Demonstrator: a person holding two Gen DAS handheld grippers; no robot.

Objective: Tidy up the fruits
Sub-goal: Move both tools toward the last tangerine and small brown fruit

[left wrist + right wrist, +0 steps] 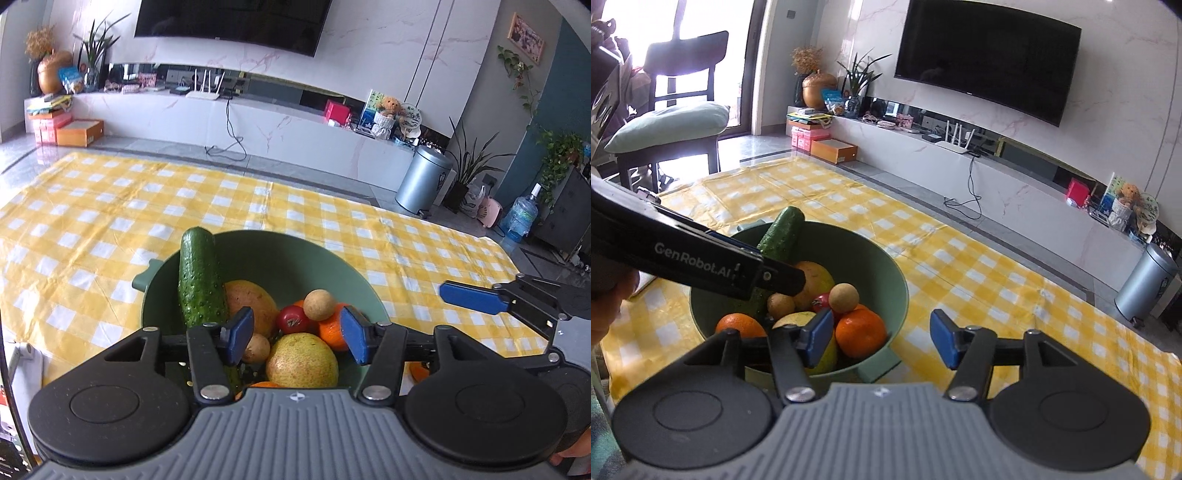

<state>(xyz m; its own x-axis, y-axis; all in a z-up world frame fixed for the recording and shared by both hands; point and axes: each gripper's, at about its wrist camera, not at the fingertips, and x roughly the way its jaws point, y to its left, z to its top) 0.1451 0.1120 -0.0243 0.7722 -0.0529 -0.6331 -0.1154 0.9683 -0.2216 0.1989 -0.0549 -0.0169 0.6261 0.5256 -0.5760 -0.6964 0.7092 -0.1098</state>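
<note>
A green bowl stands on the yellow checked cloth and holds a cucumber leaning on its rim, a mango, a tomato, a small round tan fruit, an orange, a pear and a small brown fruit. My left gripper is open and empty, just above the fruit. My right gripper is open and empty at the bowl's right rim, next to an orange. The cucumber and another orange show there too.
The cloth spreads out beyond and to the right of the bowl. A white TV cabinet runs along the far wall. A metal bin stands on the floor at right. A chair with a cushion stands at far left.
</note>
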